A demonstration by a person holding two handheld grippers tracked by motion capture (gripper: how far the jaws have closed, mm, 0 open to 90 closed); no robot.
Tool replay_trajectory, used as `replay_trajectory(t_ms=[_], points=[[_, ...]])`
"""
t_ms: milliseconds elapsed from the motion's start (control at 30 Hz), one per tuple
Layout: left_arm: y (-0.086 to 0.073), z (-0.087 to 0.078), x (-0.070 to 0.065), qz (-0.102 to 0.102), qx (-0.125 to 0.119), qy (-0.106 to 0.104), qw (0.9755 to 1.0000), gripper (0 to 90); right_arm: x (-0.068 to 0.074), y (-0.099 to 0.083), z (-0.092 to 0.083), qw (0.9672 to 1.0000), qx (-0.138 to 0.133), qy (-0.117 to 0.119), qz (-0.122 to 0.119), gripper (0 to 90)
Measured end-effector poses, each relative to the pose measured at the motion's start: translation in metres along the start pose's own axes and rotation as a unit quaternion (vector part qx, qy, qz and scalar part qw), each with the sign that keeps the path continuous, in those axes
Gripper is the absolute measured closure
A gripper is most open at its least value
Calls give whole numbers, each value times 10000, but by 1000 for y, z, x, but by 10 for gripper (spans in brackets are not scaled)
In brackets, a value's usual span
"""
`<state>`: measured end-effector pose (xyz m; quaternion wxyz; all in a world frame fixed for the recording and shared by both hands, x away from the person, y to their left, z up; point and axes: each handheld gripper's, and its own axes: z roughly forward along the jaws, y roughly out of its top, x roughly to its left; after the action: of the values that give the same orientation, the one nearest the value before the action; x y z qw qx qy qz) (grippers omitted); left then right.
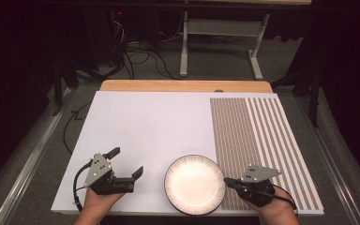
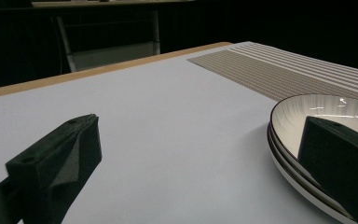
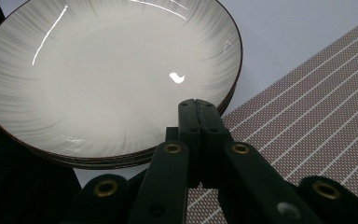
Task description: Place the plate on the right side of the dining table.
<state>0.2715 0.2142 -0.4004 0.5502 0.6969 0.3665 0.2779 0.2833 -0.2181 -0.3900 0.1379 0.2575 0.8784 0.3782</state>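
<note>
A stack of white plates with dark rims (image 1: 194, 183) sits near the front edge of the white board, between the two hands. My left gripper (image 1: 126, 161) rests on the board to the left of the stack, its jaws wide open with nothing between them. In the left gripper view the stack (image 2: 326, 109) lies behind the right jaw of the left gripper (image 2: 200, 163). My right gripper (image 1: 228, 181) is shut, its tips at the stack's right rim. In the right gripper view the joined jaws of the right gripper (image 3: 198, 105) lie over the near rim of the top plate (image 3: 102, 79), with nothing seen between them.
A brown and white striped placemat (image 1: 262, 140) covers the right part of the white board (image 1: 150, 126), right beside the plates. The wooden table edge (image 1: 183, 86) runs along the far side. Beyond it are a metal stand and cables on the floor.
</note>
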Motion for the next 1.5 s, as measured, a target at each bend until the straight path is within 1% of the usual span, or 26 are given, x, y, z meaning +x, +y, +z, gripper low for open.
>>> replay_trajectory(t_ms=[67, 167, 200, 300, 500, 567, 700, 967, 1000, 1100, 1133, 1167, 1200, 1300, 1500], points=[[0, 0, 0, 6, -12, 5, 10000, 2, 1, 0, 0, 10000, 5, -28, -60, 900], [0, 0, 0, 4, -8, 4, 10000, 2, 2, 1, 0, 10000, 32, -20, -45, 900], [0, 0, 0, 2, -6, 4, 10000, 2, 2, 1, 0, 9999, 39, -32, -91, 900], [0, 0, -1, 5, -8, 5, 10000, 2, 3, 1, 0, 9999, 42, -55, -85, 900], [0, 0, 0, -17, -4, 5, 10000, 2, 4, 1, 2, 9999, 66, -12, -90, 900], [0, 0, 0, -32, -11, -2, 10000, 2, 5, 2, 3, 9999, 77, -12, -133, 900], [-1, 0, 0, -40, -7, 3, 10000, 2, 4, 2, 4, 9999, 21, 13, -110, 900], [-1, 0, 1, -60, 0, 5, 10000, 2, 5, 3, 4, 9999, 35, 19, -105, 900], [-1, 0, 1, -57, 0, 6, 10000, 2, 5, 3, 4, 9999, 74, 21, -122, 900], [-1, 0, 1, -56, -1, 2, 10000, 2, 6, 3, 5, 9999, 35, 42, -123, 900], [-1, 0, 1, -55, -2, 2, 10000, 2, 6, 4, 5, 9998, 81, 45, -151, 900], [-1, 0, 1, -54, -2, 3, 10000, 2, 7, 4, 6, 9999, 80, 35, -116, 900], [-1, 0, 1, -57, -8, 4, 10000, 2, 9, 5, 7, 9999, 51, 60, -136, 900], [0, 0, 1, -64, -30, 10, 10000, 2, 10, 5, 8, 9998, 88, 82, -151, 900], [0, -1, 1, -67, -29, 17, 10000, 2, 15, 8, 13, 9996, 62, 159, -219, 900]])
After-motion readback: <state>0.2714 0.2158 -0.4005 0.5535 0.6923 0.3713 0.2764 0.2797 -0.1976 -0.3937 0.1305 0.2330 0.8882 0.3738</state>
